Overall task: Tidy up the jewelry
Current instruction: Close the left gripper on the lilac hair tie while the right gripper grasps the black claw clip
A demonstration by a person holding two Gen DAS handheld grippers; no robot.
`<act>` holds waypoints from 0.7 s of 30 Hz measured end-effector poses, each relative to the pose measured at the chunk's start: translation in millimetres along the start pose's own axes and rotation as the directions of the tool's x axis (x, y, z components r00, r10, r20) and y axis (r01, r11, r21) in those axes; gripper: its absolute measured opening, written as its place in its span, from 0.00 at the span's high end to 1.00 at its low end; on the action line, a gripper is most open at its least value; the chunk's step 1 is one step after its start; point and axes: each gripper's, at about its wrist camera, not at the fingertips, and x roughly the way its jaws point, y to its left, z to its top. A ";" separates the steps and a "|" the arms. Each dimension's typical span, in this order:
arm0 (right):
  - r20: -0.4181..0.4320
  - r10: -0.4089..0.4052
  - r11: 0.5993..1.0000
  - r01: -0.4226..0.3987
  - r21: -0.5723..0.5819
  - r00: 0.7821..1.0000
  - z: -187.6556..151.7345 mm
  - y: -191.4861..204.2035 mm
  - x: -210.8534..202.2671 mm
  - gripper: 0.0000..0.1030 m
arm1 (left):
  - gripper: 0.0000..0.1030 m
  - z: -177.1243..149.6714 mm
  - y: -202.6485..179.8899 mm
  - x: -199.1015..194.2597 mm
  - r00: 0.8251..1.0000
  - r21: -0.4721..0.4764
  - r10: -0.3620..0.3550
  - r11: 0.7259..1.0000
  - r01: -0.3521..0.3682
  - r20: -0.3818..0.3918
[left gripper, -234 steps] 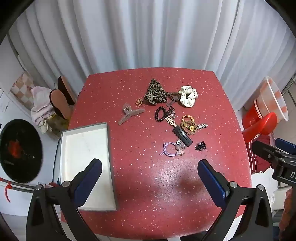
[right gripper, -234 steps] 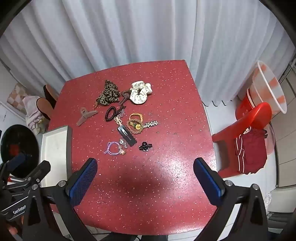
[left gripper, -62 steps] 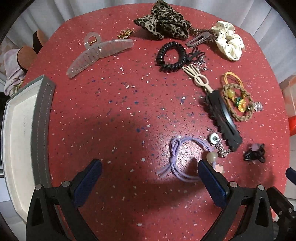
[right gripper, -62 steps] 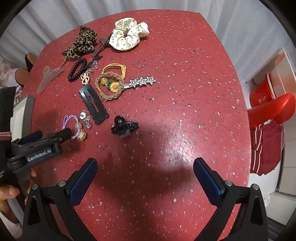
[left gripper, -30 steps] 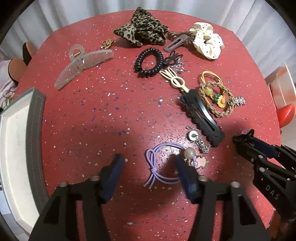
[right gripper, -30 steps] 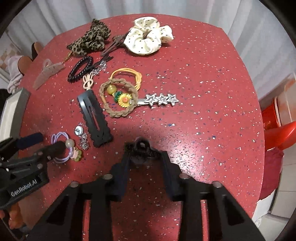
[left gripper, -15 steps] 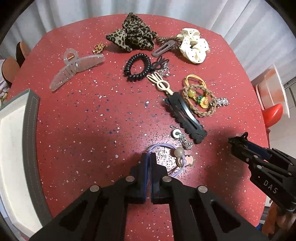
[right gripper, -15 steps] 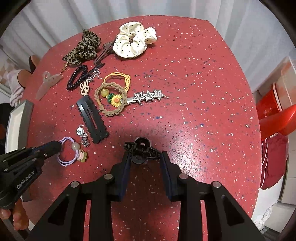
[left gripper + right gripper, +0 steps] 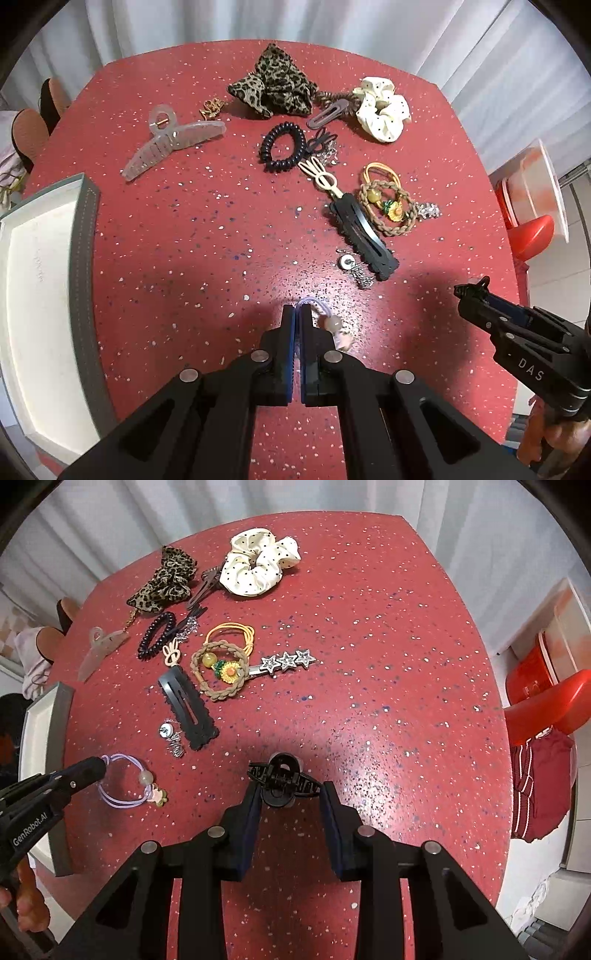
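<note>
Left gripper pinched tight on purple hair tie, bead end trailing right. Right gripper clamped on small black claw clip, long axis across the jaws. White tray lies left of both, nearer left gripper.

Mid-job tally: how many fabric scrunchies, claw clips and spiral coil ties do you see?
Fabric scrunchies: 2 (leopard scrunchie, white dotted scrunchie)
Claw clips: 2 (clear claw clip, black claw clip in the right tool)
Spiral coil ties: 1 (black spiral tie)
Total: 5
</note>
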 end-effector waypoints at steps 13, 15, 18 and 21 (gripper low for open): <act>0.020 0.019 1.000 -0.018 -0.022 1.000 1.0 22.6 -33.1 0.66 | 0.97 -10.6 11.1 -42.9 1.000 -0.023 -0.010 1.000 0.011 0.024; 0.022 0.024 0.999 -0.023 -0.029 0.999 1.1 28.3 -37.9 0.66 | 0.97 -11.6 13.3 -49.2 1.000 -0.028 -0.011 1.000 0.012 0.030; 0.025 0.030 0.999 -0.029 -0.042 0.999 1.3 37.9 -45.4 0.66 | 0.97 -13.9 17.6 -60.2 0.999 -0.036 -0.012 0.999 0.013 0.040; 0.029 0.036 0.998 -0.035 -0.057 0.999 1.7 48.0 -53.0 0.66 | 0.97 -16.1 23.5 -72.0 0.999 -0.046 -0.010 0.999 0.012 0.052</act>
